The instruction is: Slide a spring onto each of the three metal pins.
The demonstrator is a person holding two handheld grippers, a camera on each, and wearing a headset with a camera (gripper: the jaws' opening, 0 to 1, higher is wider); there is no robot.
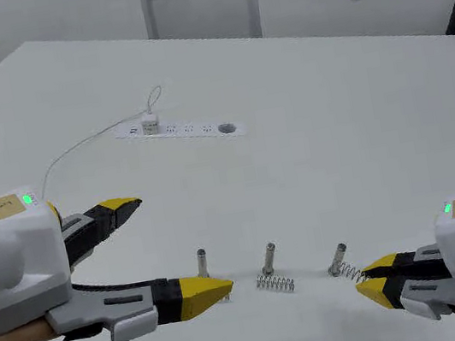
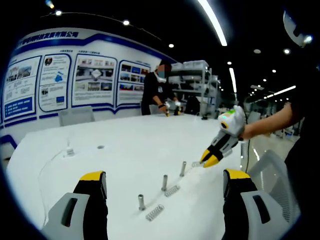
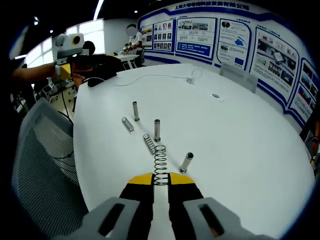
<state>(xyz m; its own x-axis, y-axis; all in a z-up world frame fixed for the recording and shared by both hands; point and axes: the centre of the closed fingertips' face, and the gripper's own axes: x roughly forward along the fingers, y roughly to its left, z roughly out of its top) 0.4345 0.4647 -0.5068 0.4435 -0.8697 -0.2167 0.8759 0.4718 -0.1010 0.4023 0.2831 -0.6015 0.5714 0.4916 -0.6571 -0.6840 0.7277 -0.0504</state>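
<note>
Three short metal pins stand upright in a row near the table's front: left pin [image 1: 201, 261], middle pin [image 1: 268, 259], right pin [image 1: 338, 258]. One spring [image 1: 276, 282] lies flat by the middle pin. My right gripper [image 1: 375, 282] is shut on the end of another spring [image 1: 352, 272], which sticks out toward the right pin [image 3: 186, 162]. The held spring [image 3: 160, 161] lies just left of that pin, off its top. My left gripper [image 1: 171, 249] is wide open, near the left pin, with nothing in it. A third spring [image 2: 154, 212] lies by the left pin [image 2: 141, 202].
A white power strip [image 1: 178, 131] with a plugged charger and cable lies mid-table. A grey chair [image 1: 202, 10] stands at the far edge. A mesh chair [image 3: 40, 170] sits beside the table's near edge. A person [image 2: 160, 87] works at the far end.
</note>
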